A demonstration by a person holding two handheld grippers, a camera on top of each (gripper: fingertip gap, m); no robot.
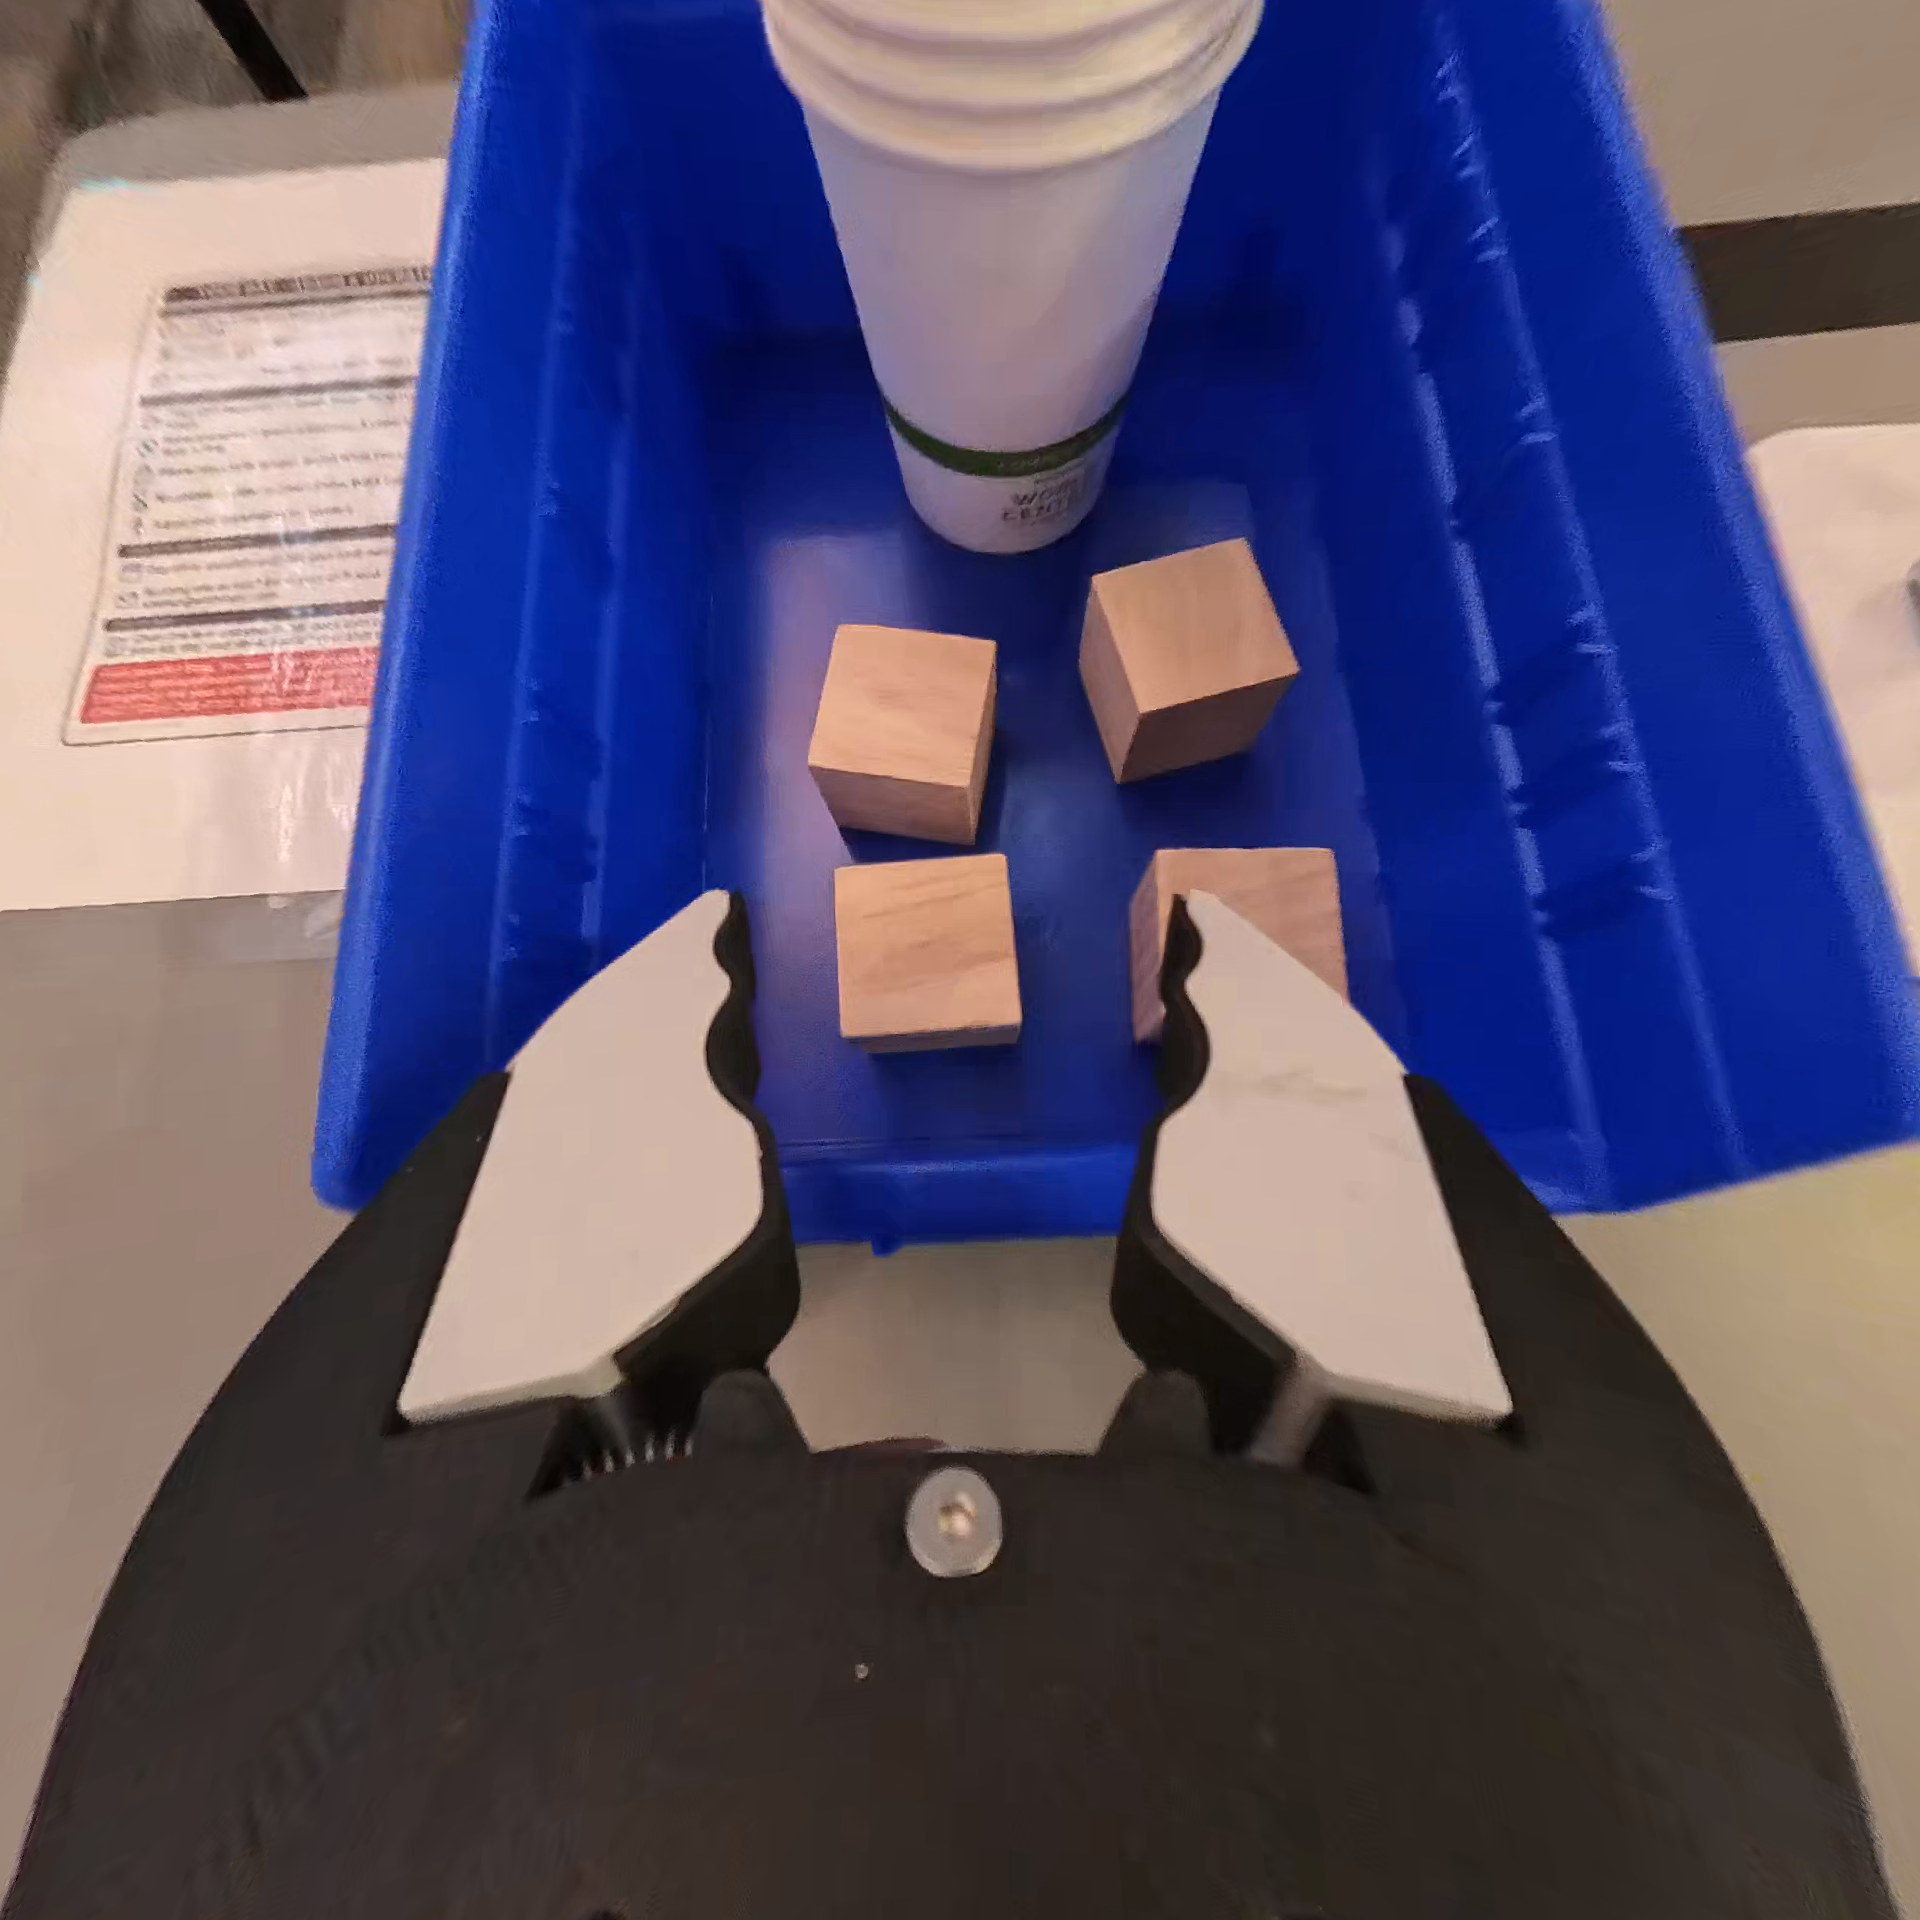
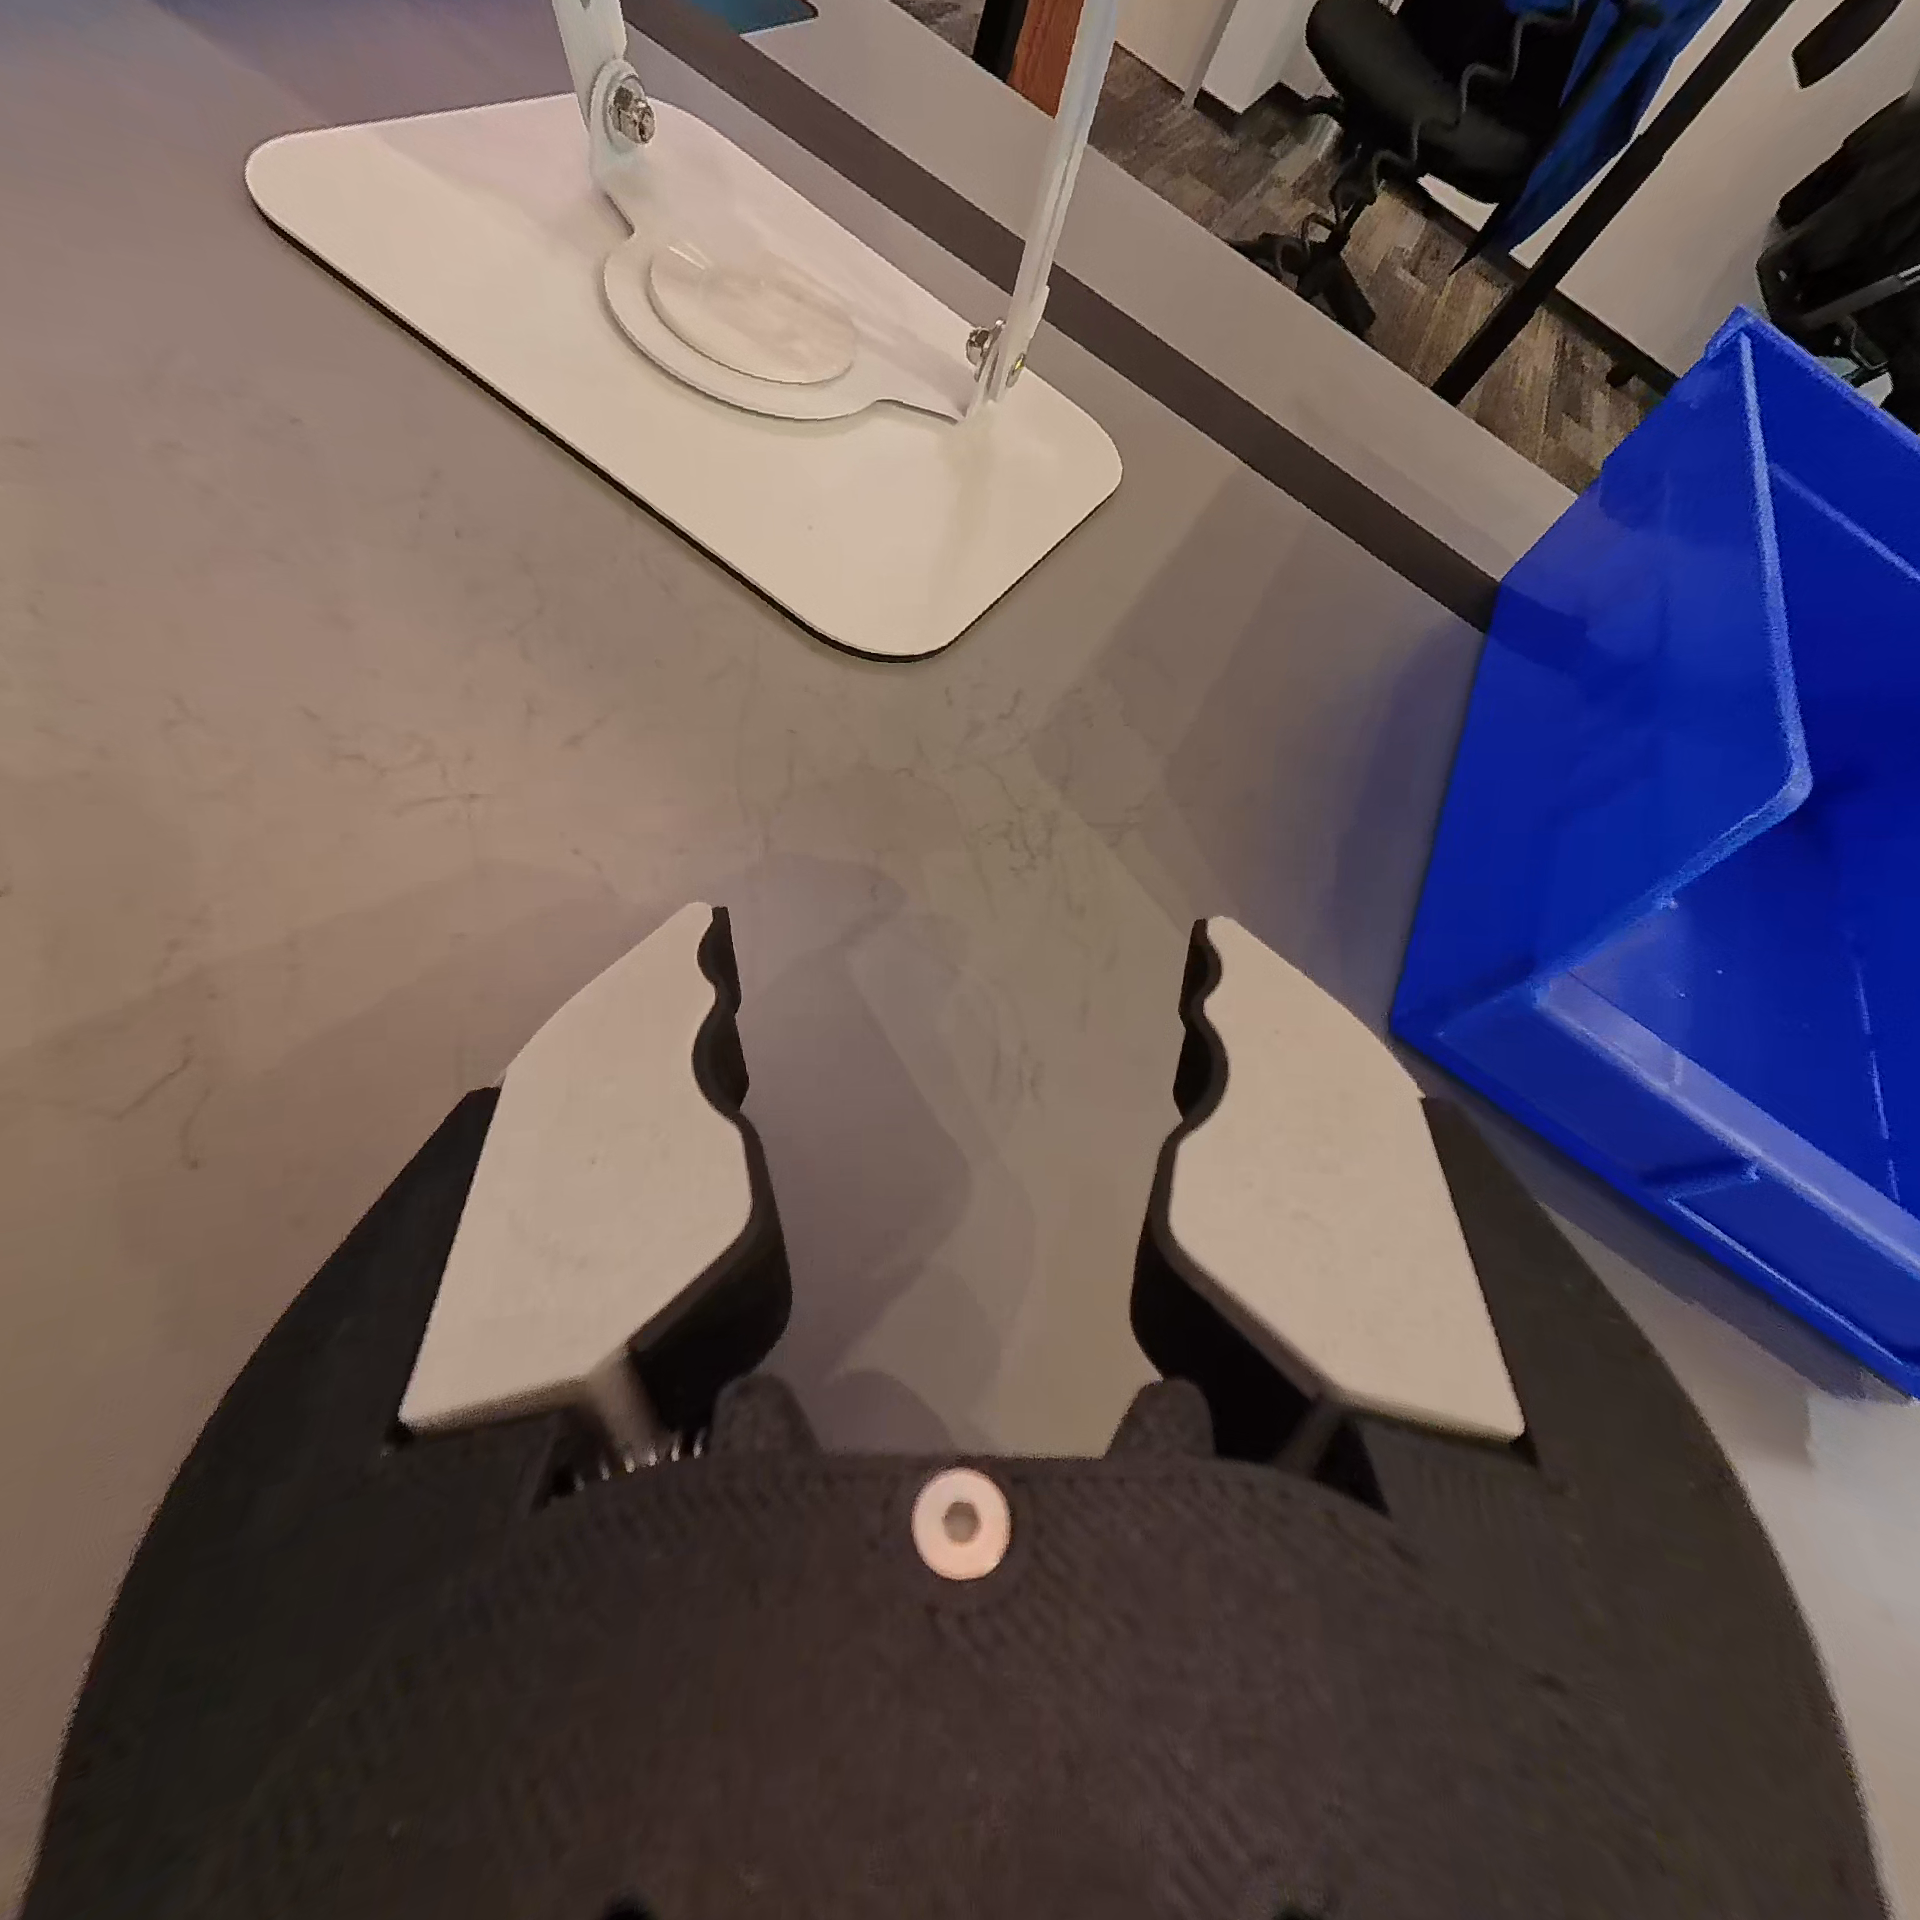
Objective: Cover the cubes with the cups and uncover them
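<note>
Several wooden cubes lie in a blue bin (image 1: 540, 727): a far left cube (image 1: 902, 732), a far right cube (image 1: 1184, 657), a near left cube (image 1: 925, 951) and a near right cube (image 1: 1278, 914), partly hidden by my right finger. A stack of white paper cups (image 1: 1008, 260) stands upright at the far end of the bin. My left gripper (image 1: 956, 909) is open and empty, above the bin's near end, over the near cubes. My right gripper (image 2: 961, 925) is open and empty over the grey table, left of the blue bin (image 2: 1662, 831).
A printed sheet in a clear sleeve (image 1: 249, 499) lies on the table left of the bin. A white flat stand base (image 2: 675, 395) with thin white struts sits on the table ahead of my right gripper. Beyond the table edge are office chairs and floor.
</note>
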